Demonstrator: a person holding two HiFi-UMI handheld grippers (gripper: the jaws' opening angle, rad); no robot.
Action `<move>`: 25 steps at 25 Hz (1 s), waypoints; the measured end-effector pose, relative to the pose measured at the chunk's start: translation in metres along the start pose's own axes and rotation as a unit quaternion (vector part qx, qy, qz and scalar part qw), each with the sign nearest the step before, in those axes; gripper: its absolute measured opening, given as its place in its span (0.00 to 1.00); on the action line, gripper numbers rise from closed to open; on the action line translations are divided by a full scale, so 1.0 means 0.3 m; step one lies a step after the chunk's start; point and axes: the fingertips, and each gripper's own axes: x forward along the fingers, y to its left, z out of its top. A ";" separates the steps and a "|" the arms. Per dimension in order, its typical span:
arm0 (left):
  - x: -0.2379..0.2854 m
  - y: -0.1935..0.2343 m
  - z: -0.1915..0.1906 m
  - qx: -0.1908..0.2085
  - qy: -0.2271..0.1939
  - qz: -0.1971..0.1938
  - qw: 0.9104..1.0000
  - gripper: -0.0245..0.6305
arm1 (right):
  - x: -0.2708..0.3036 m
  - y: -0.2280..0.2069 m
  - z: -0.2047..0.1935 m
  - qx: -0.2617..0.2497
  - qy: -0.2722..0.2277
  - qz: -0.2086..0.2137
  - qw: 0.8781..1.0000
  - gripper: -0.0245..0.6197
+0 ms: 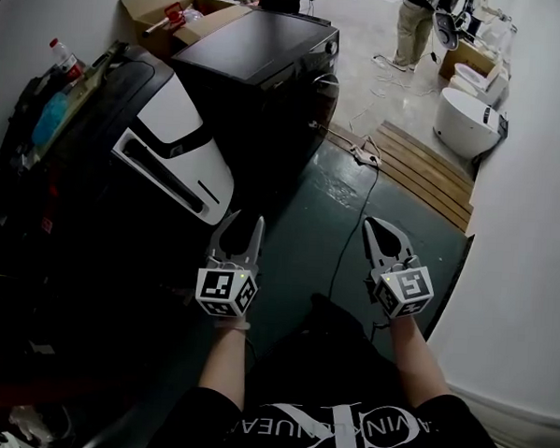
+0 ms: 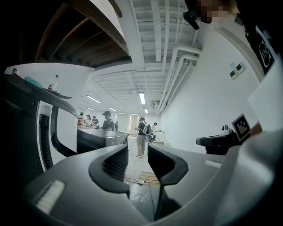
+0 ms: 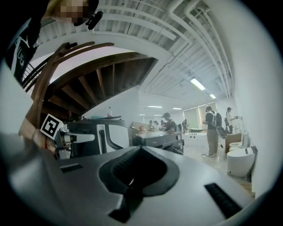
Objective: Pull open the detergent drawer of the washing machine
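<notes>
The washing machine (image 1: 127,98) stands at the left of the head view, dark, with a white front panel (image 1: 186,148) that carries a dark slot (image 1: 156,170); I cannot make out a drawer on it. My left gripper (image 1: 245,222) hovers just right of that panel, not touching it. Its jaws stand open with nothing between them (image 2: 138,154). The same white panel shows at the left of the left gripper view (image 2: 62,132). My right gripper (image 1: 379,225) is held over the floor further right, jaws shut and empty (image 3: 140,149).
A second black machine (image 1: 261,49) stands behind the first, with cardboard boxes (image 1: 156,6) beyond it. A cable (image 1: 354,232) runs across the dark floor to a wooden pallet (image 1: 428,170). White toilets (image 1: 463,120) and a person (image 1: 412,24) are at the back right.
</notes>
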 end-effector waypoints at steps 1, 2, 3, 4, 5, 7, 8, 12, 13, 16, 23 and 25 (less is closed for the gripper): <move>0.007 0.003 -0.001 -0.001 0.000 0.000 1.000 0.23 | 0.007 -0.004 0.001 0.000 0.001 0.001 1.000 0.06; 0.015 0.005 -0.003 -0.002 0.000 0.001 1.000 0.22 | 0.016 -0.009 0.002 0.000 0.001 0.001 1.000 0.06; 0.022 0.007 -0.004 -0.003 0.000 0.001 1.000 0.23 | 0.025 -0.013 0.003 0.000 0.000 0.003 1.000 0.06; 0.030 0.009 -0.006 -0.003 0.000 0.002 1.000 0.23 | 0.036 -0.016 0.004 0.000 -0.001 0.004 1.000 0.06; 0.038 0.011 -0.006 -0.003 0.000 0.003 1.000 0.23 | 0.049 -0.019 0.007 0.003 -0.001 0.007 1.000 0.06; 0.058 0.019 -0.004 -0.002 0.000 0.005 1.000 0.23 | 0.083 -0.018 0.026 0.018 -0.004 0.012 1.000 0.06; 0.071 0.026 -0.001 -0.001 0.001 0.006 1.000 0.23 | 0.104 -0.018 0.036 0.023 -0.006 0.016 1.000 0.06; 0.135 0.062 0.007 0.004 0.006 0.014 1.000 0.22 | 0.194 -0.038 0.044 0.013 -0.004 0.034 0.999 0.06; 0.154 0.070 0.007 0.006 0.008 0.017 1.000 0.22 | 0.217 -0.050 0.043 0.012 -0.003 0.039 0.999 0.06; 0.223 0.095 0.001 0.005 0.014 0.027 1.000 0.22 | 0.285 -0.101 0.030 0.010 0.002 0.051 0.999 0.06; 0.428 0.142 0.011 -0.002 0.008 0.064 0.998 0.22 | 0.458 -0.248 0.031 -0.033 0.012 0.099 0.995 0.06; 0.484 0.145 0.011 -0.003 0.009 0.075 0.997 0.22 | 0.507 -0.300 0.033 -0.032 0.015 0.109 0.993 0.06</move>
